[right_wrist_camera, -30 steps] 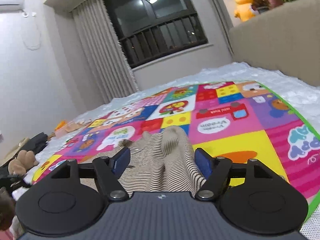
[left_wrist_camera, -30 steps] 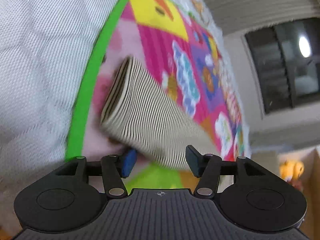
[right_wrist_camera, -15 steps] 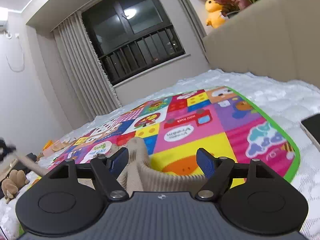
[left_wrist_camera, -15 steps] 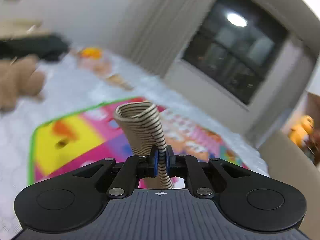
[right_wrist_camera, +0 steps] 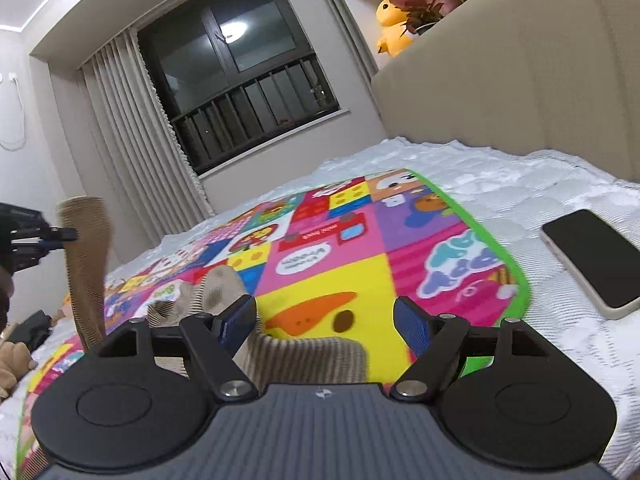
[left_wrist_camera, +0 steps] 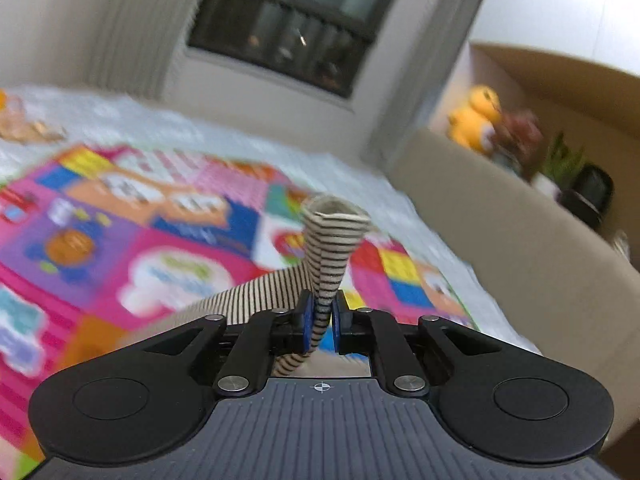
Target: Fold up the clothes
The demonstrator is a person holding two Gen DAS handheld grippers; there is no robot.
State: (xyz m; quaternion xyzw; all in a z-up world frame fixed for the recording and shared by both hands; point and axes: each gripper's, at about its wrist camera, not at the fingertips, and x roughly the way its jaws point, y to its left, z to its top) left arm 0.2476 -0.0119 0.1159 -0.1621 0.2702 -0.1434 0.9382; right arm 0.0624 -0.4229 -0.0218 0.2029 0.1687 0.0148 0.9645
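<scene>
The left gripper point(left_wrist_camera: 320, 316) has its two blue pads pressed together on a fold of the striped garment point(left_wrist_camera: 328, 248), one beige piece with thin dark stripes. The pinched end stands up above the pads in a rolled loop, and the cloth trails down and away to the left over the play mat point(left_wrist_camera: 120, 248). In the right wrist view that same gripper point(right_wrist_camera: 60, 236) shows at the far left edge, holding a long strip of the garment point(right_wrist_camera: 86, 264) lifted well above the bed.

The right gripper point(right_wrist_camera: 326, 316) has its two fingers spread wide apart, gripping nothing. Another part of the garment lies bunched on the mat just under and between them, with a hump rising by the left finger.

There is one play mat point(right_wrist_camera: 328, 264), edged in green and divided into bright cartoon squares. Some squares carry printed words, but they sit upside down and I cannot read them for certain. The mat lies on a white quilted mattress point(right_wrist_camera: 520, 184).

One phone point(right_wrist_camera: 588, 256) rests face up on the mattress, to the right of the mat and apart from it; no brand shows. Behind it runs a beige padded headboard point(right_wrist_camera: 500, 92), with one yellow plush toy point(right_wrist_camera: 394, 20) on the ledge above. One dark window point(right_wrist_camera: 244, 92) with a railing is flanked by a pleated curtain point(right_wrist_camera: 132, 140). A brown teddy bear point(right_wrist_camera: 14, 360) sits at the far left edge.
</scene>
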